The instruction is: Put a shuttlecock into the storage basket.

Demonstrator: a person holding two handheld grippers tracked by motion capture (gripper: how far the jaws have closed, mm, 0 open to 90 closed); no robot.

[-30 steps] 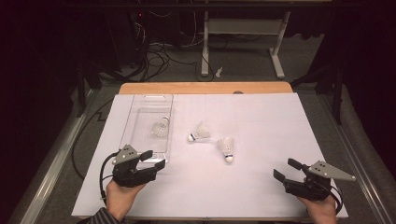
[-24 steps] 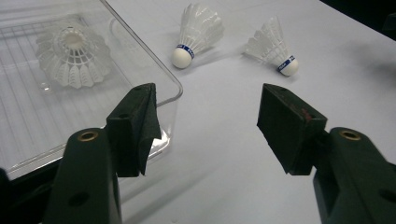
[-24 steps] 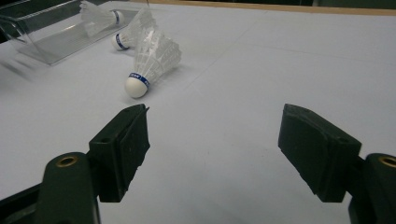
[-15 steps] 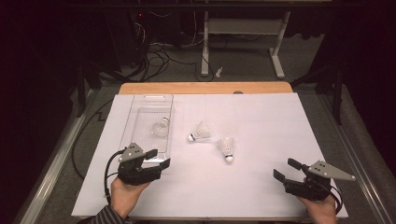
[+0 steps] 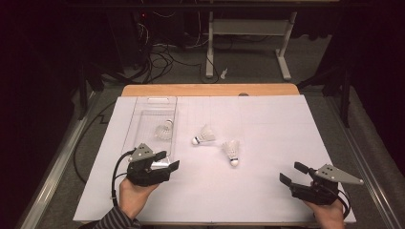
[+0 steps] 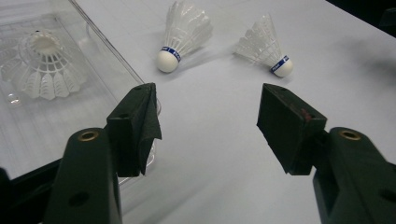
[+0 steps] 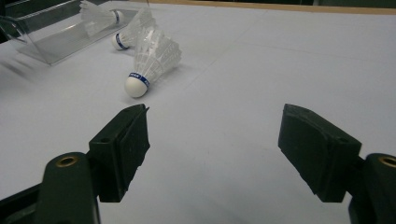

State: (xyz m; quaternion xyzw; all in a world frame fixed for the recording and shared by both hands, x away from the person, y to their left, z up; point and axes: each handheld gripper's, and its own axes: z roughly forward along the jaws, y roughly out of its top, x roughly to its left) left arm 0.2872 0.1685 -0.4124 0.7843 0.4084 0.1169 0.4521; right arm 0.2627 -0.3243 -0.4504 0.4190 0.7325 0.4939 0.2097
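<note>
Both grippers rest empty, jaws released: the left gripper (image 5: 167, 161) by the clear tray (image 5: 138, 119), whose shuttlecock (image 6: 41, 65) the left gripper view shows standing cork-up; the right gripper (image 5: 291, 173) sits at the worktop's near right.

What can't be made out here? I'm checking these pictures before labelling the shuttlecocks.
- Shuttlecock in the clear tray, high view: too small to tell how it lies.
- Blue band print on the nearer shuttlecock, left gripper view: too small to read.
- Tray, left gripper view: cut off by the left edge.

One shuttlecock (image 5: 164, 130) in tray (image 5: 143, 112), two shuttlecocks (image 5: 204, 137) (image 5: 231, 151) on table right of it
</note>
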